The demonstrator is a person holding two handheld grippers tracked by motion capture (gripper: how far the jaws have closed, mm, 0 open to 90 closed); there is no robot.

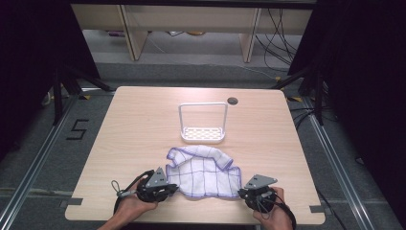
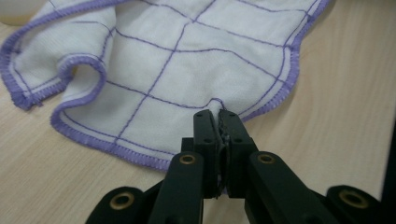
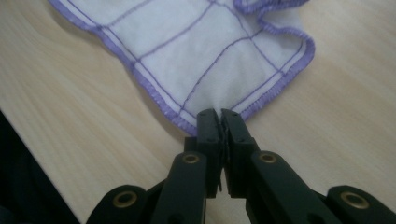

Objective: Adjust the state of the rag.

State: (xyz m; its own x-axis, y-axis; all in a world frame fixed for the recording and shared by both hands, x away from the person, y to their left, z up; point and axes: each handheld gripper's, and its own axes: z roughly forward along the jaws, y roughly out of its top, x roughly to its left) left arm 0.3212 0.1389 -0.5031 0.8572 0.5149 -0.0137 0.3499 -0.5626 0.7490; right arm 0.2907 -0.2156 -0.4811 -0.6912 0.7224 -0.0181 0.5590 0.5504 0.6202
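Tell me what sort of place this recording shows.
Probably a lab or recording studio, not a home: a lone wooden table with a cable hole, black curtains at both sides, loose cables on the floor behind.

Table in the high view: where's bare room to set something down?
Bare wood: the table's left strip beside the white rack, the right strip past the rack and cloth, and the far edge by the grommet hole. Crowded: near edge, where both grippers pinch the cloth.

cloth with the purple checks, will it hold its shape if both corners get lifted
Probably not: the cloth already lies rumpled and folded over, so it should sag between the left gripper and right gripper. It looks thin, likely light.
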